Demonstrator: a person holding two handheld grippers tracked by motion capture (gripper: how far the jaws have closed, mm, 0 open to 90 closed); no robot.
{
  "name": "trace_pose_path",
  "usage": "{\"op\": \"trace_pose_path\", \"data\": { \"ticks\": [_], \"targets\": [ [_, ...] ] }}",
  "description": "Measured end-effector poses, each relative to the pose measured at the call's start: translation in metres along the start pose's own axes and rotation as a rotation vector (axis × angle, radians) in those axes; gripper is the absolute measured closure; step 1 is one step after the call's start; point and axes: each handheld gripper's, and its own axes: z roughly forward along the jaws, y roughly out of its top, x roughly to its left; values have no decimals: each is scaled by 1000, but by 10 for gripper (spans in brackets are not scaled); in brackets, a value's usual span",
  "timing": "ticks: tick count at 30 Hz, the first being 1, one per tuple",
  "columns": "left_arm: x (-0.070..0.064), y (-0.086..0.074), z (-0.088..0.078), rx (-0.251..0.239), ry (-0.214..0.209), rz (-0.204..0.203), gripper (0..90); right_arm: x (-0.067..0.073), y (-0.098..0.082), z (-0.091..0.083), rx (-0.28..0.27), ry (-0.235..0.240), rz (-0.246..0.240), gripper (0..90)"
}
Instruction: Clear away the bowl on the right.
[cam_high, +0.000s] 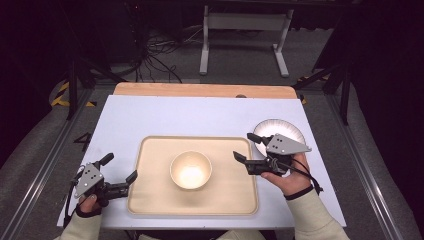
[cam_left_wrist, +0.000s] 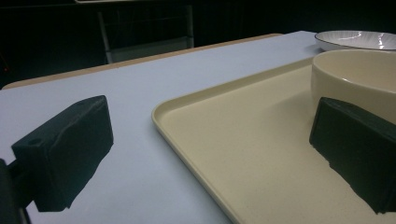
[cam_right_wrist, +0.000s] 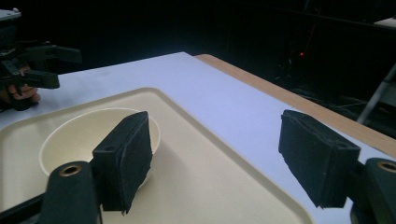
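Observation:
A cream bowl stands upright in the middle of a cream tray on the white table. My left gripper is open at the tray's left edge, one jaw over the table and the other over the tray. In the left gripper view the jaws of the left gripper straddle the tray's rim, with the bowl just behind the right jaw. My right gripper is open at the tray's right edge, empty. The right gripper view has the bowl behind the left jaw of the right gripper.
A white ribbed plate lies on the table right of the tray, partly under the right hand's gripper. A wooden strip runs along the table's far edge. Beyond it are a white stand and cables on the floor.

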Motion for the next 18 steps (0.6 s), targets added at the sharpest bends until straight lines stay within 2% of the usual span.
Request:
{"op": "trace_pose_path", "data": {
  "ticks": [1, 6, 8, 15, 18],
  "targets": [
    [0, 0, 0, 0, -1, -2, 1, -2, -1, -3, -12, -19, 3, 257],
    [0, 0, 0, -1, -2, -4, 1, -5, -10, -10, -35, -36, 2, 267],
    [0, 0, 0, -1, -2, -4, 1, -7, -14, -14, -41, -53, -22, 288],
    [0, 0, 0, 0, -1, -3, 1, -11, -30, -20, -89, -76, -35, 260],
    [0, 0, 0, 0, -1, -3, 1, -11, -38, -21, -98, -81, -25, 260]
  ]
}}
